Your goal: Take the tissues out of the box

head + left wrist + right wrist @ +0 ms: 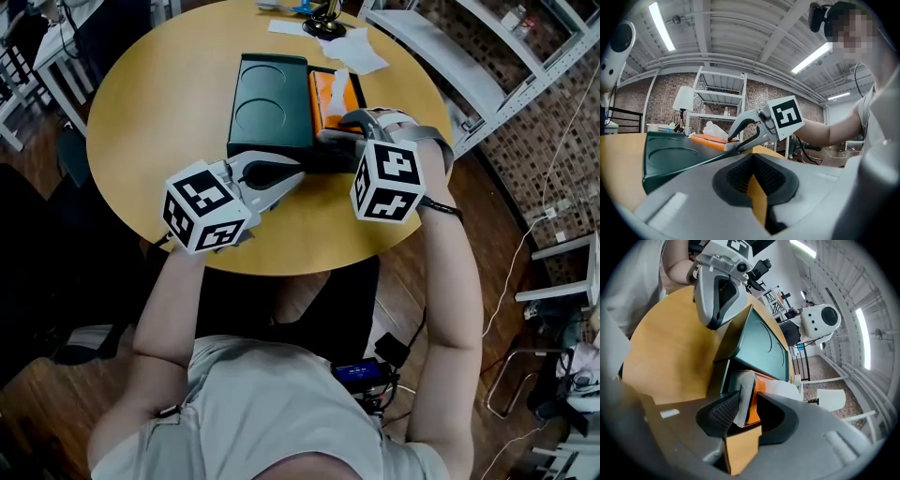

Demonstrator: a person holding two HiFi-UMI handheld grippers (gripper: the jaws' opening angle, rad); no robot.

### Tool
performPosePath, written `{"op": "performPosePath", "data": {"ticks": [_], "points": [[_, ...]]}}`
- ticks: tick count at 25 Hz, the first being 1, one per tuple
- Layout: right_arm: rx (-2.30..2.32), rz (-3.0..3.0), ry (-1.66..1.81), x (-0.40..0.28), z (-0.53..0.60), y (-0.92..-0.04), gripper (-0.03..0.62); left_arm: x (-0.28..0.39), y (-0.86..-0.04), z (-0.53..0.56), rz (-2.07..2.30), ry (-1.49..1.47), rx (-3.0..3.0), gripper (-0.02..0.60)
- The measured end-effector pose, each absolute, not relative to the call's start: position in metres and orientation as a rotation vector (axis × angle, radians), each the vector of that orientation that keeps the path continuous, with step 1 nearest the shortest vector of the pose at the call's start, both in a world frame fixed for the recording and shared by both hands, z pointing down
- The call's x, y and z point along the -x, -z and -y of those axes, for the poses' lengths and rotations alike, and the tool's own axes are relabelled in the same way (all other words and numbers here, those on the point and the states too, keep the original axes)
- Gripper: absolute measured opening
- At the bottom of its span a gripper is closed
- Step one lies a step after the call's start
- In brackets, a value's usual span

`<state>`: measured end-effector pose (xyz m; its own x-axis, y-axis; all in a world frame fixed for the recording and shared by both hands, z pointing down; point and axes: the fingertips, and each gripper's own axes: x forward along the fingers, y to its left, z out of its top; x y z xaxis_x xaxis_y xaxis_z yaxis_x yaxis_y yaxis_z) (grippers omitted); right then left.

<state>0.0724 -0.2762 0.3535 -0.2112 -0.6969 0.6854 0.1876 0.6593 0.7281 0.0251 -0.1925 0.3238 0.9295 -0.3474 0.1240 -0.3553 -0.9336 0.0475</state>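
Observation:
A dark green box (267, 103) lies open on the round wooden table (159, 112), its lid (761, 348) folded to the left. An orange tissue pack (330, 94) sits in the box's right half, with a white tissue (339, 82) sticking up from it. My right gripper (339, 131) reaches over the box's near end. Its jaws are shut on the near end of the tissue pack (752, 397), one pad against the white wrapping. My left gripper (298, 175) is shut and holds nothing, its tip at the lid's near edge (670, 157).
Loose white tissues (352, 52) and a black object (323, 23) lie at the table's far edge. A metal shelf unit (487, 66) stands to the right of the table. The table's near edge is just under both grippers.

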Motion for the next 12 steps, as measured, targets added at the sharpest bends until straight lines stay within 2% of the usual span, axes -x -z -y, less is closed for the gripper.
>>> {"op": "performPosePath", "data": {"ticks": [12], "points": [[-0.478, 1.485, 0.969, -0.072, 0.276, -0.341, 0.069, -0.025, -0.326, 0.192, 0.551, -0.176, -3.020, 0.000]]}}
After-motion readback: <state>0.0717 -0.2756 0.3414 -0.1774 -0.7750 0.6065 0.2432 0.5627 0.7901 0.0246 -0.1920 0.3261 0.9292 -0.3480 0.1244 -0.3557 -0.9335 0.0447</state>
